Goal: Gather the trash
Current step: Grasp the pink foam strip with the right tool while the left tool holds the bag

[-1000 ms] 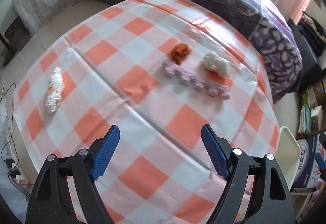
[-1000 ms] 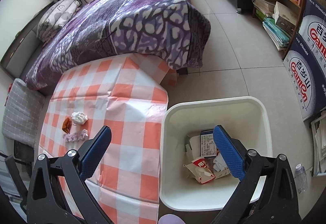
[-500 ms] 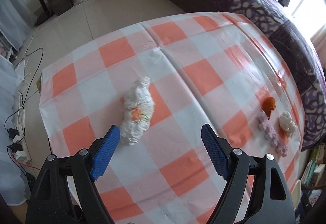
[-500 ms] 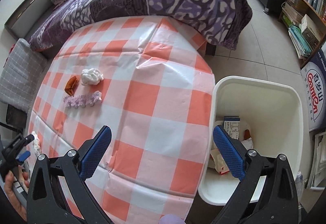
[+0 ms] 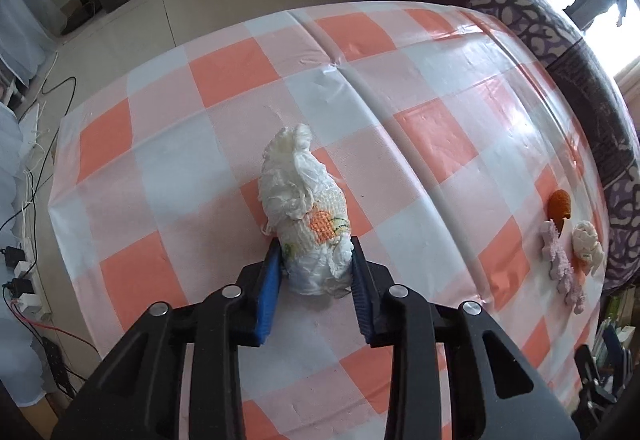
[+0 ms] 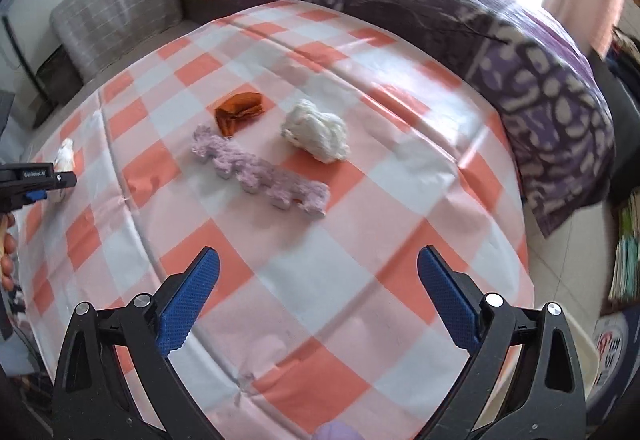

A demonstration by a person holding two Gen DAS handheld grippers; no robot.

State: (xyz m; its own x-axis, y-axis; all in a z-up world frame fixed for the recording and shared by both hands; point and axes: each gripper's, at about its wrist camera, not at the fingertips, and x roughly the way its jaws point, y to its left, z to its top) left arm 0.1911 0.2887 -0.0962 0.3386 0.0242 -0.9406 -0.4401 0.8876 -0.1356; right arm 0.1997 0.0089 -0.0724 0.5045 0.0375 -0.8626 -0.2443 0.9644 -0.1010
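Observation:
On the orange-and-white checked tablecloth (image 5: pixel 168 168) lies a crumpled white paper wad with an orange print (image 5: pixel 300 192). My left gripper (image 5: pixel 315 246) points steeply down at it. Its jaws are closing, and both blue pads touch the wad's near end. My right gripper (image 6: pixel 317 254) hangs over the cloth. Its jaws are wide and closing slightly, with nothing between them. Ahead of it lie a purple fuzzy strip (image 6: pixel 260 172), a folded orange piece (image 6: pixel 240 110) and a white crumpled wad (image 6: pixel 316 134). The left gripper (image 6: pixel 40 180) shows at the far left edge.
A bed with a purple patterned cover (image 6: pixel 480 20) runs along the table's far side. A grey checked cushion (image 6: pixel 112 8) sits at the back left. The white bin's rim (image 6: pixel 580 340) shows at lower right, with bookshelves (image 6: pixel 624 248) behind it. Cables and plugs (image 5: pixel 24 272) lie on the floor to the left.
My left gripper came down onto the printed wad and its jaws closed around it. The right gripper swung away from the bin to over the table, facing the three other pieces.

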